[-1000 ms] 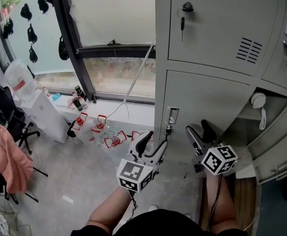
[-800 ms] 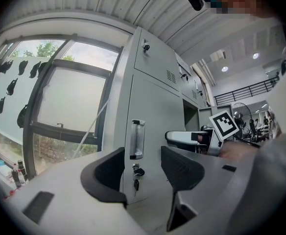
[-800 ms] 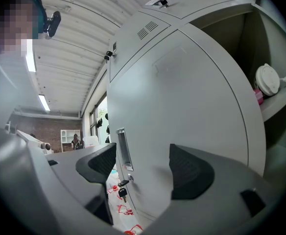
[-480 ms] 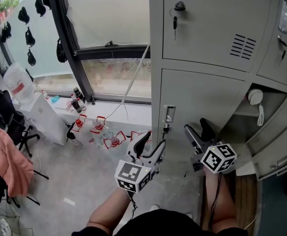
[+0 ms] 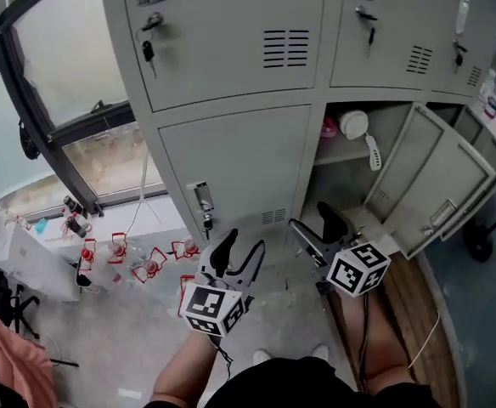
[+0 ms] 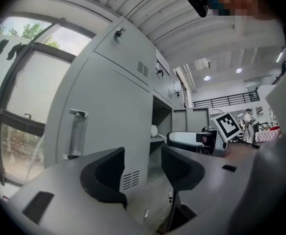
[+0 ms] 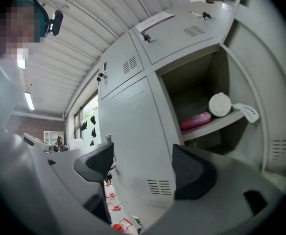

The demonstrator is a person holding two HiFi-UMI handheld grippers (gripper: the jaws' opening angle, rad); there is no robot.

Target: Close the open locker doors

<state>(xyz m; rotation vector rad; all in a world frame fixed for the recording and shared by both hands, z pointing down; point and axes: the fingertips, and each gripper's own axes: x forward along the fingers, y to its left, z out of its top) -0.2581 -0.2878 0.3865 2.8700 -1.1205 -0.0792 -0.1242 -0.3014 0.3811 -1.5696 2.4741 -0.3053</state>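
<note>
Grey steel lockers fill the upper half of the head view. Right of centre, one lower compartment stands open, and its door is swung out toward the right edge. A second door stands ajar just beyond it. On the compartment's shelf sit a white round thing with a handle and a pink thing.

Both tongs hang low in the frame, in front of the closed lower door and clear of the open ones. The left gripper is released, with its jaws partly apart and nothing between them. Its own view looks past them at the closed door's latch.

The right gripper has just been opening its jaws, which now stand wide and empty. In its own view the open compartment lies at upper right, well apart from the jaws.
</note>
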